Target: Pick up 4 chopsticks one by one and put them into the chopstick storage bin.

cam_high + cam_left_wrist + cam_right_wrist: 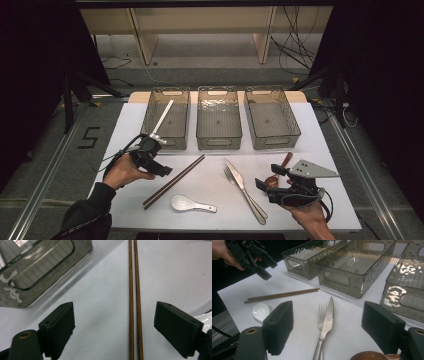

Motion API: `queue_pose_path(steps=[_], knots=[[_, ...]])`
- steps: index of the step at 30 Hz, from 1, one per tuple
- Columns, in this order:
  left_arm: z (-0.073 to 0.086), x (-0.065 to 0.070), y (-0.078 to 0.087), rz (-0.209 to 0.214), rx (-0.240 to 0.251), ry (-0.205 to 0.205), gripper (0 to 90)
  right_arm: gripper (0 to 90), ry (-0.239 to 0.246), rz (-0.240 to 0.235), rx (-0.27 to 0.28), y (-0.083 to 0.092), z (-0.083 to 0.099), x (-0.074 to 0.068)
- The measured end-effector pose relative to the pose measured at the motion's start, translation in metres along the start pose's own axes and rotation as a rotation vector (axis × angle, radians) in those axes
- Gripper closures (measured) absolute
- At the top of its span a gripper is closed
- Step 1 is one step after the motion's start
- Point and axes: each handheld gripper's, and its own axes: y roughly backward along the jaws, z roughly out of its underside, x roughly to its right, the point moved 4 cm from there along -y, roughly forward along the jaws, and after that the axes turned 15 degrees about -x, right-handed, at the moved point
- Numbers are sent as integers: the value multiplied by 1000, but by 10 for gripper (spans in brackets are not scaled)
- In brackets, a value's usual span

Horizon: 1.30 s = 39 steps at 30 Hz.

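Left gripper [161,169] hangs over the chopsticks [174,181], jaws wide and empty; in the left gripper view the pair [134,302] runs straight up between the jaws, nearer the right one, both sticks side by side and touching or nearly so. On the table the chopsticks lie diagonal, from 7 o'clock up to 1 o'clock, just in front of the left bin [166,119], which already has a white utensil [163,118] leaning in it. Right gripper [267,184] sits at 4 o'clock of the mat, jaws wide too, nothing held, with the knife [326,325] and fork [321,315] ahead of it and a wooden spoon [278,170] just beside it. White spoon [190,204] lies at 6 o'clock, near the chopsticks' low end. Step in hand looks like grabbing the chopsticks with the left. To do it well: shift the gripper a bit so the pair sits midway between the jaws, keep the jaws crossing the sticks square, drop until the tips almost touch the mat, then close slow so both sticks get caught together and neither rolls out. Grip near the middle of their length so they don't tip. Watch the white spoon at the right jaw's edge [205,315]; don't nudge it. Middle bin [218,118] and right bin [271,119] stand empty at 12 o'clock.
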Motion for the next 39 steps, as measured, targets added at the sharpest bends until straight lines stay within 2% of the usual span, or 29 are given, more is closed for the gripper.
queue_pose_path(steps=[13,19,23,31,34,39], knots=[[10,7,-11,-10,-63,-22,179,264,4,1,0,0,0,0],[15,7,-25,-19,-106,-39,214,264,4,0,-4,-1,0,-1],[18,10,-29,-24,-124,-54,267,263,2,2,-2,-1,0,0],[21,14,-37,-3,-163,-58,373,264,4,1,-3,-1,0,-1],[21,16,-40,13,-172,-68,422,264,4,1,-3,-1,0,-1],[22,16,-42,16,-187,-80,511,264,4,0,-3,-1,0,-1]])
